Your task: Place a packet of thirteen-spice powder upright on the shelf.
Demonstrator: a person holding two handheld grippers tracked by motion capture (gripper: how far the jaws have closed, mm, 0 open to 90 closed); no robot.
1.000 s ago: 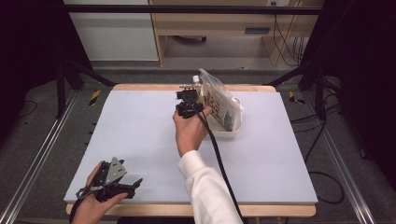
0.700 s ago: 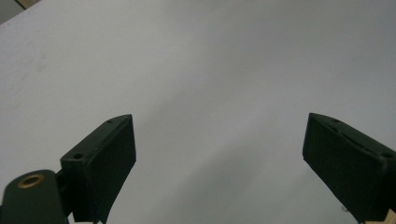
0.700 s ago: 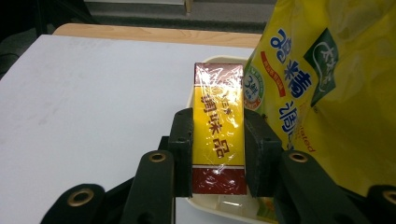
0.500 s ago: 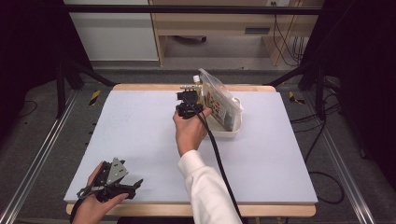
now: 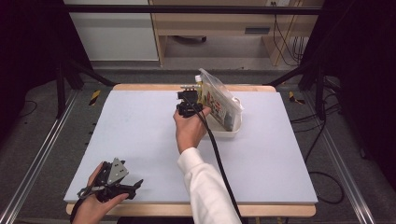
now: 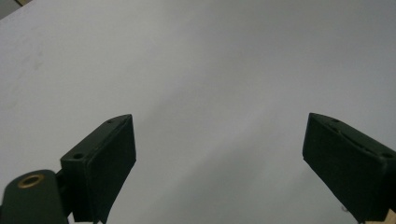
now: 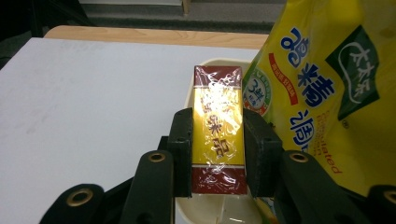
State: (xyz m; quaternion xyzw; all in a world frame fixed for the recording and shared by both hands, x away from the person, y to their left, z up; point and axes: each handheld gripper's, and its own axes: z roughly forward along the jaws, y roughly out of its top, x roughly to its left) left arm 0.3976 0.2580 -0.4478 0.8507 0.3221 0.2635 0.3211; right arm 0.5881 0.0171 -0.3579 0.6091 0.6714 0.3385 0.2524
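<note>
White table (image 5: pixel 140 140) carries everything; comparing with the frames half a second and a second back, nothing big shifts: both hands sit in the same spots, so this reads as a hold rather than a travel phase. Large yellow printed bag (image 5: pixel 219 100) stands tilted in the cream tray (image 5: pixel 229 131) near the table's far edge, right of centre, same as before. Right gripper (image 5: pixel 189 99) stays up against the left side of that bag, over the tray's left end; in the right gripper view its jaws are clamped on the small yellow-and-red wrapped box (image 7: pixel 218 128), gripping its long sides, box upright above the tray rim (image 7: pixel 205 63) and just beside the bag (image 7: pixel 327 79). Whether the box touches the tray floor cannot be told. Left gripper (image 5: pixel 114 179) rests at the table's near-left corner, unchanged, jaws well apart over bare table (image 6: pixel 210 70), holding nothing. Judgement: since no motion shows across the second, the box is either just gripped for lifting out or just lowered in beside the bag; the firm clamp suggests the transfer isn't finished and release or lift is the step pending.
</note>
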